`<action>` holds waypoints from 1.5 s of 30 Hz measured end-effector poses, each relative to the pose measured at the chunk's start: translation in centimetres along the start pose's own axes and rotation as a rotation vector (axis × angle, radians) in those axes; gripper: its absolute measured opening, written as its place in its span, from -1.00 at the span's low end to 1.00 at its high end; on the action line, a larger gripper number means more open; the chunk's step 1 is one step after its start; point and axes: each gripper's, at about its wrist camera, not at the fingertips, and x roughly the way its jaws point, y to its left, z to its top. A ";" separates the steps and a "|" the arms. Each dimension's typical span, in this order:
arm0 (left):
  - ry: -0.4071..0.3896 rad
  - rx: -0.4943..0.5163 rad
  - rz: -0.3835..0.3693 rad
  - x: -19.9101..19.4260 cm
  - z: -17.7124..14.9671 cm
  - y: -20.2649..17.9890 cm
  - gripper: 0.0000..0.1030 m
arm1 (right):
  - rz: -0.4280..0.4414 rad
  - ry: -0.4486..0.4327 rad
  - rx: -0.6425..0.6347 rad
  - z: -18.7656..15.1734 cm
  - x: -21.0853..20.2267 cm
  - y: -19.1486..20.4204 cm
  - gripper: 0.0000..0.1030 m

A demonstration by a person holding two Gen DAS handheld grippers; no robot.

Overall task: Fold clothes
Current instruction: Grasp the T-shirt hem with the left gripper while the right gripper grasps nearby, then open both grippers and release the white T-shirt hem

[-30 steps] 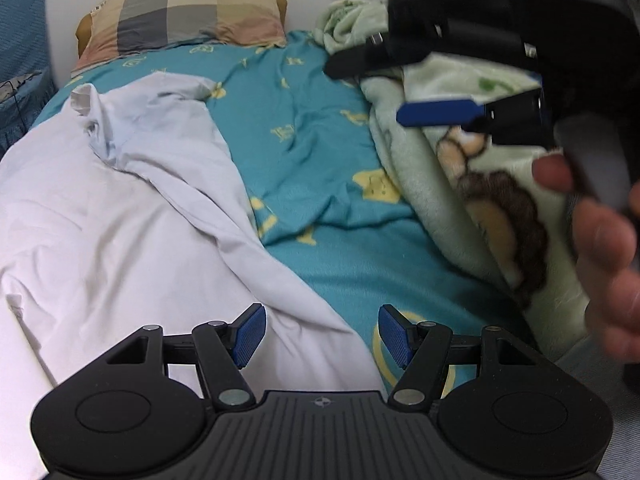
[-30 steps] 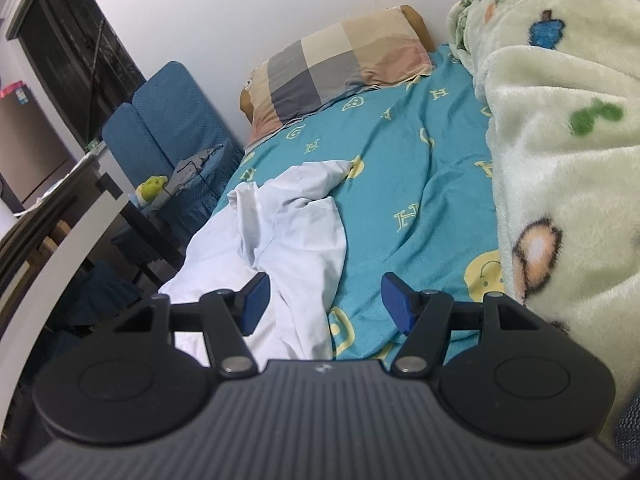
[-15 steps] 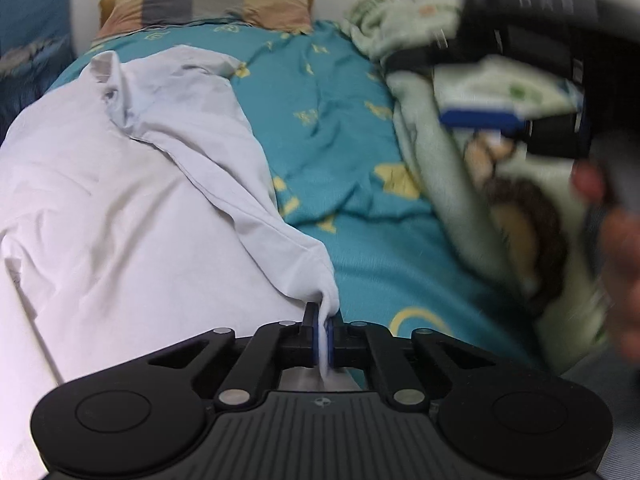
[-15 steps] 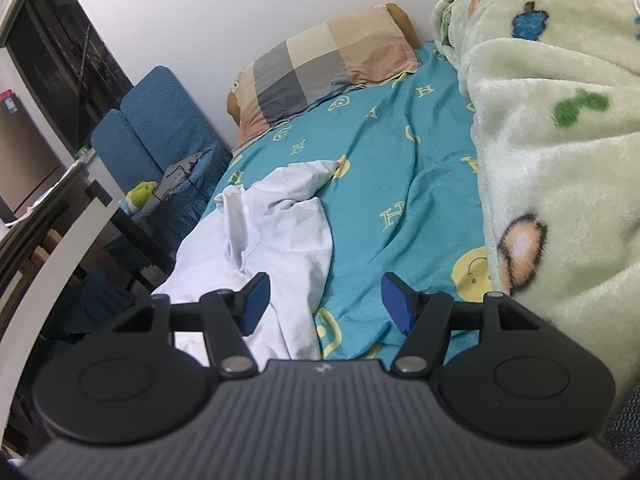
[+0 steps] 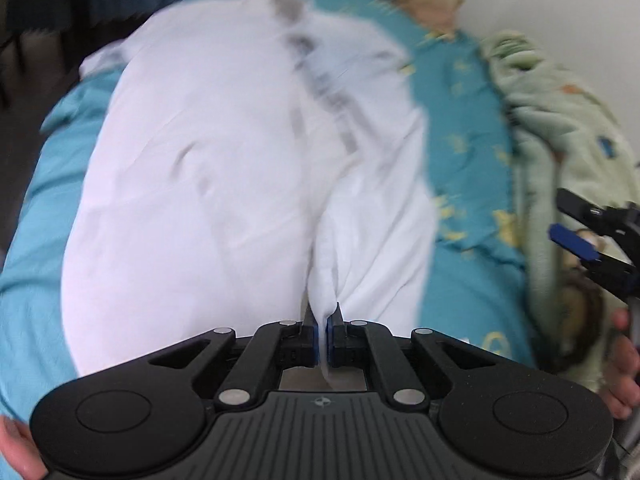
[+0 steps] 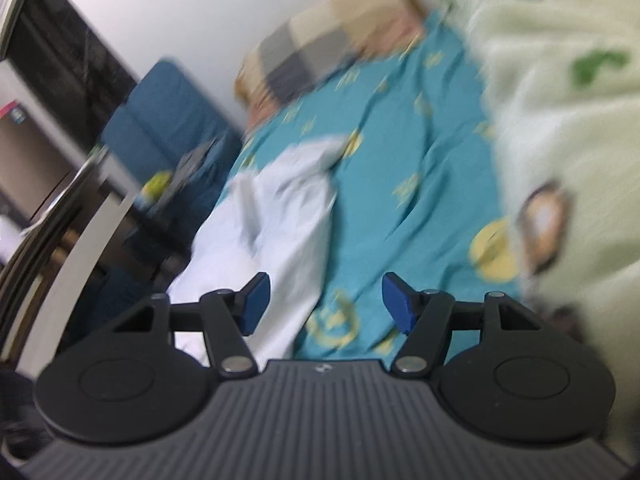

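A white garment (image 5: 224,184) with dark markings lies spread on the teal bed sheet (image 5: 468,280). My left gripper (image 5: 323,330) is shut on a pinched edge of the white garment, which rises in a fold from the jaws. My right gripper (image 6: 324,300) is open and empty above the sheet, with the garment (image 6: 280,216) below and to its left. The right gripper also shows at the right edge of the left wrist view (image 5: 592,240). Both views are blurred by motion.
A pale green cartoon blanket (image 6: 560,120) is heaped along the right side of the bed. A checked pillow (image 6: 320,52) lies at the head. A blue chair (image 6: 160,120) and dark furniture (image 6: 48,80) stand to the left of the bed.
My left gripper closed on the garment's edge, then lifted and swung left with it, so the garment now fills its view. My right gripper stayed open and shifted slightly.
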 end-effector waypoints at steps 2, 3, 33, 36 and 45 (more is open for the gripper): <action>0.045 -0.070 -0.009 1.0 0.2 1.4 -0.88 | 0.034 0.092 0.020 -0.7 1.6 0.0 0.27; 0.045 -0.086 -0.021 0.9 0.3 1.7 -0.84 | 0.046 0.138 0.030 -1.2 2.3 0.0 0.27; -0.111 -0.236 -0.079 -3.5 1.5 6.5 0.27 | 0.066 0.525 -0.183 -11.0 7.2 7.6 -0.71; -0.124 -0.245 -0.094 -3.8 1.4 6.7 0.27 | 0.024 0.490 -0.239 -11.0 6.3 8.6 -0.83; -0.122 -0.246 -0.111 -4.0 1.3 7.2 0.28 | -0.118 0.379 -0.387 -9.0 1.3 8.8 -0.84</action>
